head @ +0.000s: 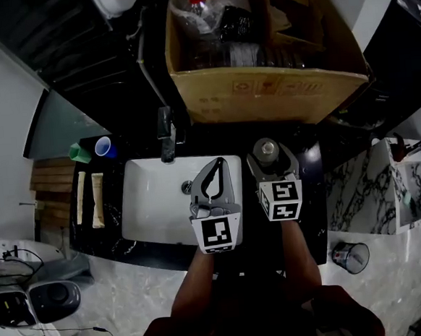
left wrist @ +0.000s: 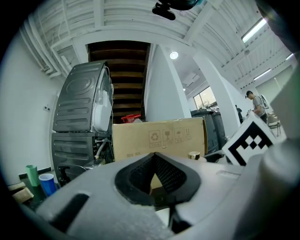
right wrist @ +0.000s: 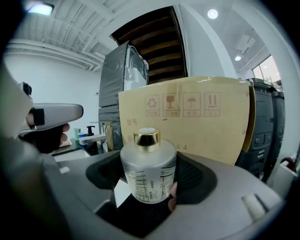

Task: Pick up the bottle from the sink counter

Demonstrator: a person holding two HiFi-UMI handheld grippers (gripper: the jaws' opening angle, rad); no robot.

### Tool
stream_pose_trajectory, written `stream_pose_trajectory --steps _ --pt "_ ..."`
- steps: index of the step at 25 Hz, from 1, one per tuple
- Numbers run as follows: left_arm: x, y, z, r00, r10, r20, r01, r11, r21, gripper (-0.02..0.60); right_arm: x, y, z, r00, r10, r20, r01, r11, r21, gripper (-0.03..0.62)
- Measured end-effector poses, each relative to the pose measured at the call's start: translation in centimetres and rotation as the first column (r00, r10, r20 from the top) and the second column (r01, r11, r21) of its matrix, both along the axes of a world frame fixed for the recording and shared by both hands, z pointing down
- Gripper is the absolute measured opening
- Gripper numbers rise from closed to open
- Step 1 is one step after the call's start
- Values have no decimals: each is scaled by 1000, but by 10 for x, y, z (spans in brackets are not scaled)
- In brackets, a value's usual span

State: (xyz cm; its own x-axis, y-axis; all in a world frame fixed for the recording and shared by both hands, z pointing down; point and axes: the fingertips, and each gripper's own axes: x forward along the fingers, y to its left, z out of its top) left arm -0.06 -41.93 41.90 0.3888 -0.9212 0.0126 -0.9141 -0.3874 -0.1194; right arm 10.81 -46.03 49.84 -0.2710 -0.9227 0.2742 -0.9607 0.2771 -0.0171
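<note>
A: How is the bottle [right wrist: 148, 180] finished?

B: A frosted, matt body is shown, glass by the look of it, and it is topped by a cap [right wrist: 146, 137] in glossy gold-toned metal.

A: And the right gripper [right wrist: 150, 166]?

B: Its shell is moulded in smooth, matt grey plastic; the pads [right wrist: 192, 176] are faced with a black ribbed material.

A: What is seen around the basin?

B: The sink [head: 149, 212] is finished in glossy white and set into a polished black counter [head: 310, 164]. The faucet [head: 166, 134] is made of metal with a dull sheen. Plain brown cardboard is seen on the box [head: 262, 91] — matt, slightly rough. A marbled surface [head: 357, 188] is veined in white and grey.
</note>
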Motion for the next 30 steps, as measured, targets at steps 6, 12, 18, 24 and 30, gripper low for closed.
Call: stream_pose_trajectory --steps 6,12,18,24,30 --pt "7 2 -5 1000 17 -5 -17 1000 14 3 10 16 -36 999 7 45 -10 998 68 331" --pt "12 7 -11 999 33 0 -33 999 28 3 17 31 -73 998 22 53 -30 988 153 331" --pt "16 13 -21 999 48 4 -49 997 62 3 22 45 -110 998 33 55 -46 968 245 330" --pt "10 19 -35 999 42 -5 -41 993 109 3 21 59 -140 996 25 82 -50 947 317 330" --pt "2 23 -61 999 35 -29 -29 983 183 3 12 67 -162 997 6 77 -33 932 360 330"
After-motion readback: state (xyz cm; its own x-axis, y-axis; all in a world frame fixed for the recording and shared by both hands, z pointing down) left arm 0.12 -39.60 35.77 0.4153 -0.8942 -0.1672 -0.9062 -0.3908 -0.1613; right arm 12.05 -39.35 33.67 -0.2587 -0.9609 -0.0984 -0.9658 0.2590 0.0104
